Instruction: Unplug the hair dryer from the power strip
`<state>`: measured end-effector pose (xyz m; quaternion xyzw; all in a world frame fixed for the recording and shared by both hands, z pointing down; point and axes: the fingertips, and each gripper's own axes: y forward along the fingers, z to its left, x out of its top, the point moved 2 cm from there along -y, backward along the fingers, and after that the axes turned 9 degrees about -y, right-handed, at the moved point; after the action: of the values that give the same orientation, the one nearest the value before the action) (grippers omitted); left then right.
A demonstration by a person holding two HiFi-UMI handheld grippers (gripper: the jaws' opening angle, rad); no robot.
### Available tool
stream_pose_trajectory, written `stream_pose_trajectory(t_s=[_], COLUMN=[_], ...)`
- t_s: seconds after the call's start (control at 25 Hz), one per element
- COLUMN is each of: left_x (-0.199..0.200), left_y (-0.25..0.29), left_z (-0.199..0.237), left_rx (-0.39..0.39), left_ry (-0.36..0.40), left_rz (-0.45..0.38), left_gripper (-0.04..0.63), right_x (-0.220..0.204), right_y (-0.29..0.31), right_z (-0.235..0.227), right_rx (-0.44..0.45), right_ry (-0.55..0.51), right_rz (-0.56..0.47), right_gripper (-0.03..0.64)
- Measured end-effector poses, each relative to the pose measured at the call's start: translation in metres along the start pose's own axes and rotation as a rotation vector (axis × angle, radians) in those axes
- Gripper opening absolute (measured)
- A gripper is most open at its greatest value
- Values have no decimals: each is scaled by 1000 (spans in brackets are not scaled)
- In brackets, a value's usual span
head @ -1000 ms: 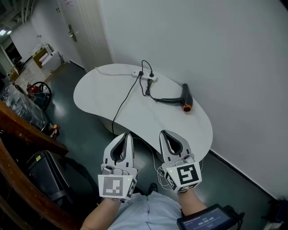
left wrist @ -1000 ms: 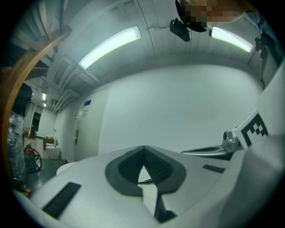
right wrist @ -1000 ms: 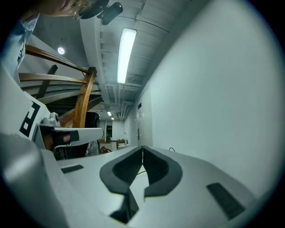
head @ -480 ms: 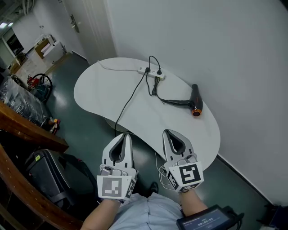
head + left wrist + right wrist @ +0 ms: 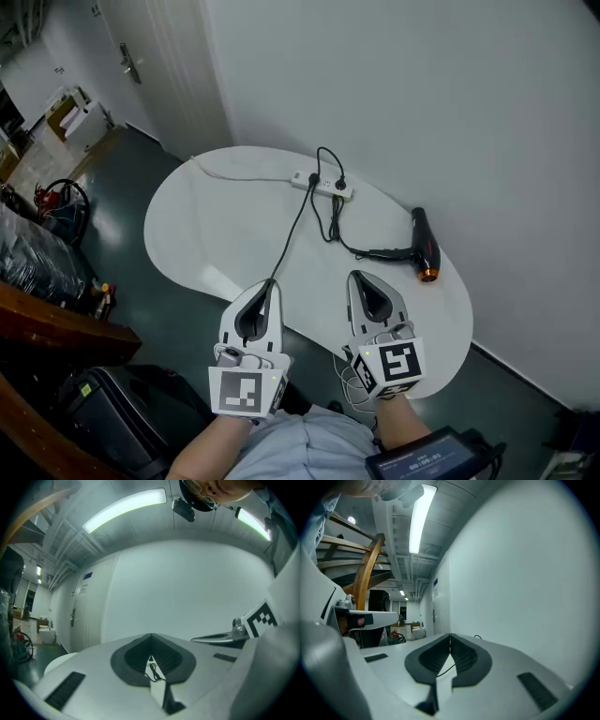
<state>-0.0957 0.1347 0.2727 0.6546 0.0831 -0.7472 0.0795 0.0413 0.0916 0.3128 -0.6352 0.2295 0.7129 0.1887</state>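
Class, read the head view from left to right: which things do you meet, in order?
door handle → left gripper → power strip → hair dryer

Power strip point(image 5: 322, 185) on table point(image 5: 211, 234), hair dryer point(image 5: 425, 249) to its right
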Motion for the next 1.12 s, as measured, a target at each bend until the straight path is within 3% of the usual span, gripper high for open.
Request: stream_pose_trajectory(t_s=[0.16,0.36,0.6,0.8,0.96,1.12], left_x=[4,7,0,-7,-12,1], left_y=[28,57,79,99,118,140], left_z=[29,50,64,61,59,51], left_rx=[-48,-129,-161,-193,-227,-227], left_ry=[-40,-36,-124,-119,-20,-93], left_rz=[2,3,30,41,56,36], left_gripper=[-2,-2,-2,-2,-2,-2], right_x=[6,13,14,11,10,15], right_y=[37,72,90,98,112,127], right_z=[3,0,-2,-19,-34,-51], right_rx=[-45,-103,-155,-188,-194,-200], right_ry=[-3,-11,-20,-31,-27,-22], right_rz=[2,0,14,24,26,18], right_gripper=[2,2,2,2,2,2])
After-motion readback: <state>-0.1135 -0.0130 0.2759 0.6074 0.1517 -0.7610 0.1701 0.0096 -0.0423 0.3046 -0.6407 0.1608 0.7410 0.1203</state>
